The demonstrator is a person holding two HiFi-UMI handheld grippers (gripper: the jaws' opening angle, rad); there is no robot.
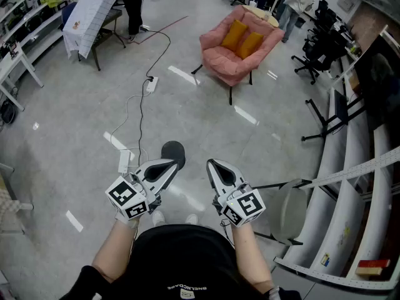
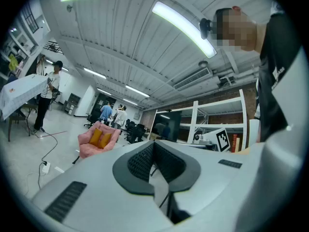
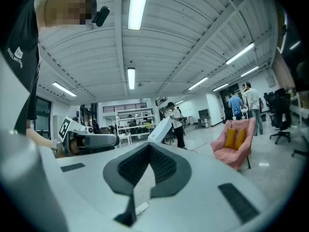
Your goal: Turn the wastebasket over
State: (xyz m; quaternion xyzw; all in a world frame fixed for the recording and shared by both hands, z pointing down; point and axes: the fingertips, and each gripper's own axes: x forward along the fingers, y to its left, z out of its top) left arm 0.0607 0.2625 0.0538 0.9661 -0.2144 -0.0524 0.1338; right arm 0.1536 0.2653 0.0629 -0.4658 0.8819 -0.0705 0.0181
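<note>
Head view: the left gripper (image 1: 170,167) and the right gripper (image 1: 214,167) are held level and side by side in front of the person, tips pointing away. Each gripper's own view shows its dark ribbed pads pressed together, with nothing between them and nothing touched.

Wastebasket (image 1: 173,151): a dark, round body on the grey floor (image 1: 75,149), near its middle. It lies just beyond the left gripper's tips, which cover its near side. It appears to stand on end, long axis vertical. Whether the mouth faces up or down cannot be told from above.

Surroundings: a white power strip (image 1: 152,84) and its cables (image 1: 140,114) run across the floor beyond the wastebasket. A pink armchair (image 1: 239,47) with two orange cushions (image 1: 242,38) stands towards the far side. A cloth-covered table (image 1: 92,11) occupies the far left corner. White shelving (image 1: 350,186) lines the right edge, with a pale round seat (image 1: 289,212) just before it, beside the right gripper. Nothing lies between the grippers and the wastebasket.
</note>
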